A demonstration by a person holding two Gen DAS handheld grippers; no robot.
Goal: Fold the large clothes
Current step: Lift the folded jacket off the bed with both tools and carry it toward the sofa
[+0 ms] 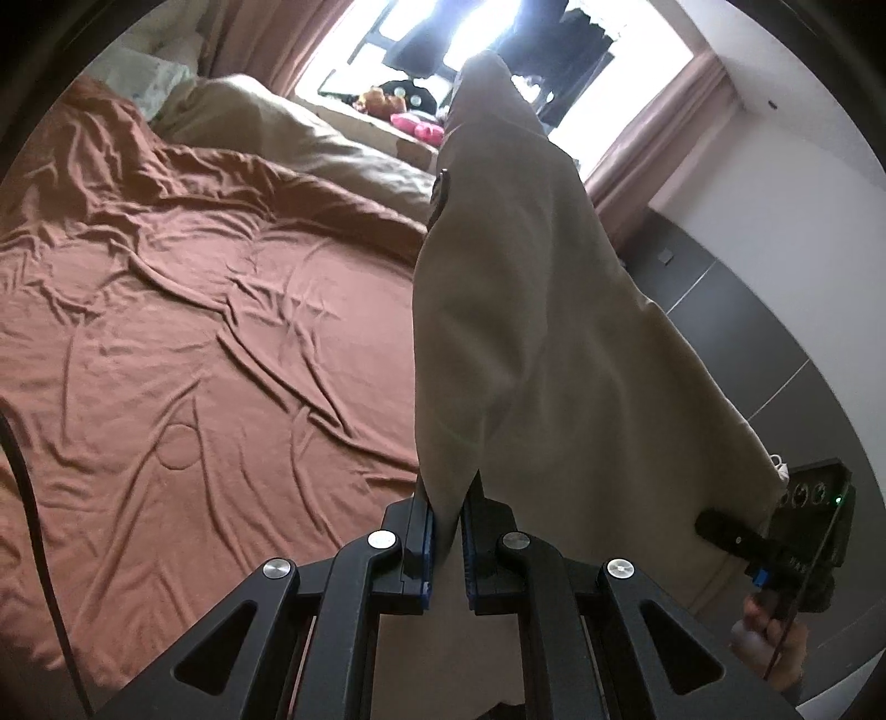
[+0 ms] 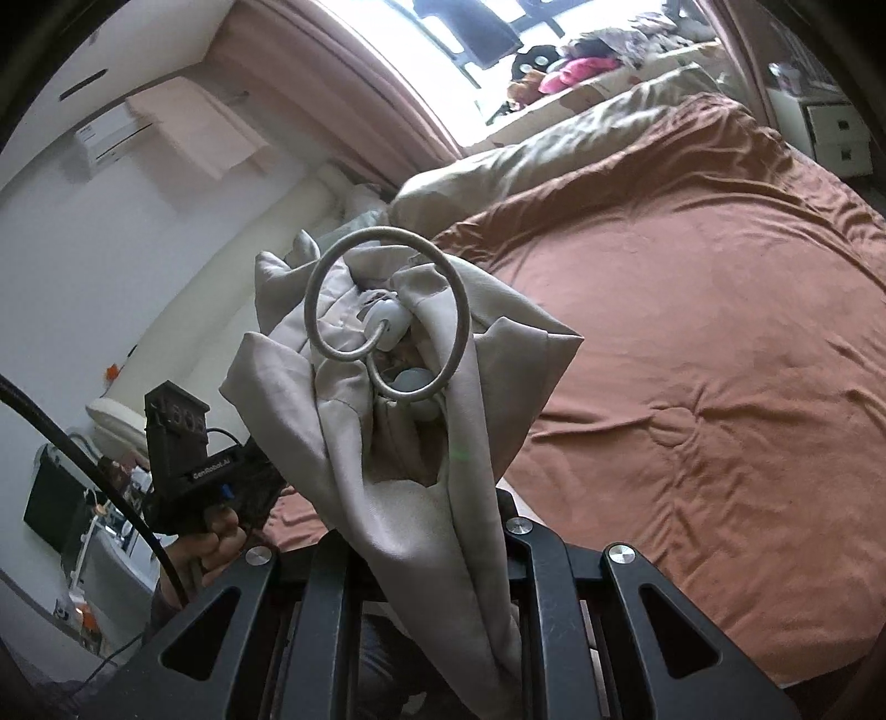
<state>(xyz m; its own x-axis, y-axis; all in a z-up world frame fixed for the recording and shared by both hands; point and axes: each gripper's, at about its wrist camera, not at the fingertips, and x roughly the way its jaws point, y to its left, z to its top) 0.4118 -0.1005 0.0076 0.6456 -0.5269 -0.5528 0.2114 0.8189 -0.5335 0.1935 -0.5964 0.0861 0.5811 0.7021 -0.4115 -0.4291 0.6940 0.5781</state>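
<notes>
rust bedspread (image 1: 194, 310), bright window (image 1: 498, 33) (pink curtains (image 1: 653, 116))

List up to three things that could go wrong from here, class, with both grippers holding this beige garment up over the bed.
1. The left gripper pinches only a narrow edge of the beige garment; the hanging weight might pull it free.
2. The drawstring loop and its toggles dangle loose near the right gripper and could snag.
3. The brown bedspread is wrinkled, so a fold laid on it may come out uneven.
</notes>
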